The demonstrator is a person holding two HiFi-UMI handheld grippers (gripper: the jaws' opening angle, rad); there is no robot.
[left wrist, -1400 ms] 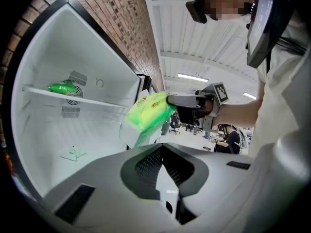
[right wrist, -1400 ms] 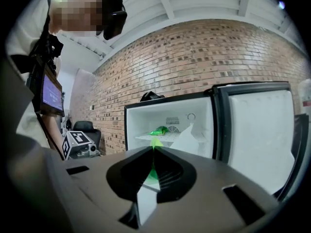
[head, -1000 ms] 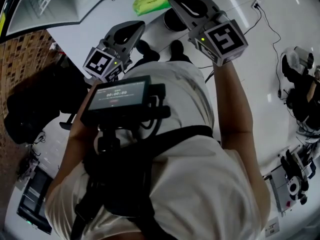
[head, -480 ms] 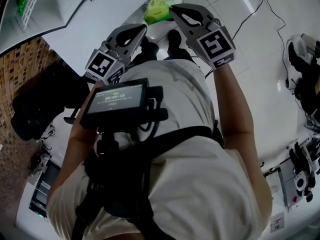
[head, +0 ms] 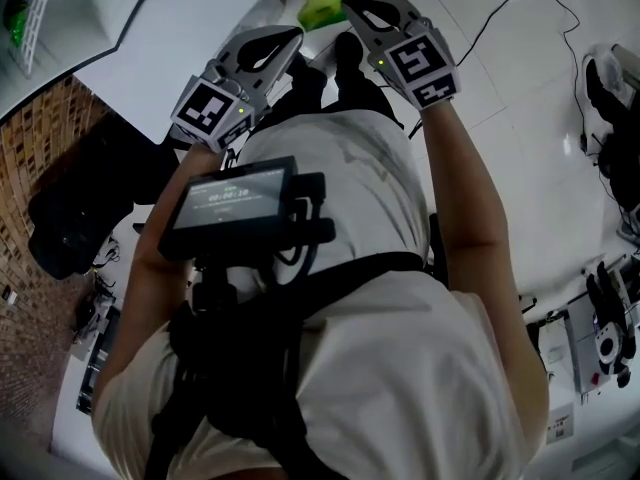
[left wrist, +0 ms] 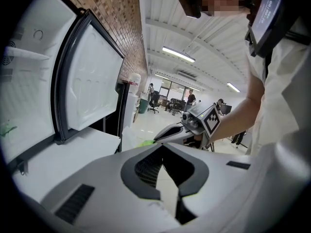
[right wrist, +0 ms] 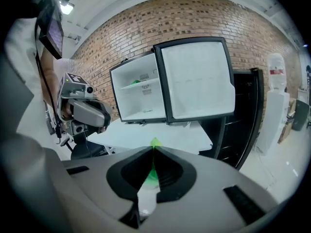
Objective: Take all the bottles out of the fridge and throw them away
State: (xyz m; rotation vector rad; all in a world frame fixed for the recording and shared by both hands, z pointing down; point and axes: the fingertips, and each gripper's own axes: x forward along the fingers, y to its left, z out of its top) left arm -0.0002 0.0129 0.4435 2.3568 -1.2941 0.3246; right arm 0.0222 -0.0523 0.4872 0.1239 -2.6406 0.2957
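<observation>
The left gripper and right gripper are both pressed together on nothing, and the open fridge holds something green, so clearing looks unfinished.

A brick wall meets glossy white floor under ceiling strip lights.

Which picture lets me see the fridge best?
The right gripper view: the whole fridge stands there, door open. The left gripper view shows only part of it, very close. The head view catches just a corner.
</observation>
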